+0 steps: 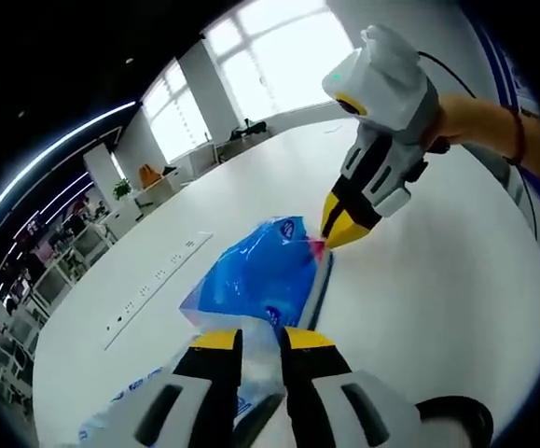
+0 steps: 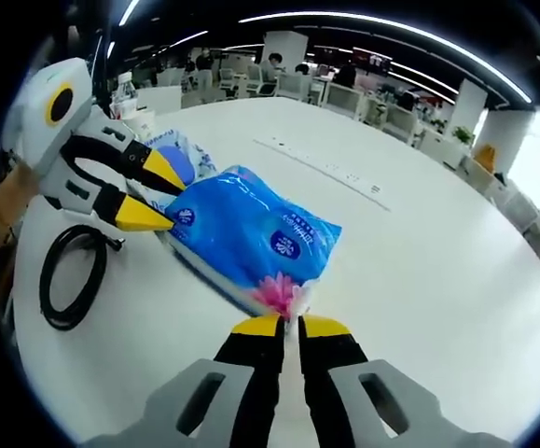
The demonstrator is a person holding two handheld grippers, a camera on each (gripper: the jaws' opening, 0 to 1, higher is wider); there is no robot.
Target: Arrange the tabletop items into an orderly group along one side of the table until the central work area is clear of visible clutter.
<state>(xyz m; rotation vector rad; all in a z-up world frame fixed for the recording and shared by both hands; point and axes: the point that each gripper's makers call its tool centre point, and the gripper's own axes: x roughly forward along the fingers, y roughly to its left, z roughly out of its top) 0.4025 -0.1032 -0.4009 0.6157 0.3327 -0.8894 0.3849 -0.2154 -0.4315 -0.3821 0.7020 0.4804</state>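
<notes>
Views face each other, close over tissue pack (image 1: pixel 268 275).

Blue plastic tissue pack (image 2: pixel 256 245) — flat on the white table (image 2: pixel 437 271), ends pinched

Both tools share one build: the left gripper (image 1: pixel 262 338) and the right gripper (image 2: pixel 289 326) have pale grey moulded bodies with dark slotted recesses, black jaw arms and yellow tips. The right gripper's rounded white head carries a small green light and a yellow-ringed disc. The bare forearm (image 1: pixel 482 123) behind it wears a thin red band (image 1: pixel 519 137) at the wrist.
</notes>
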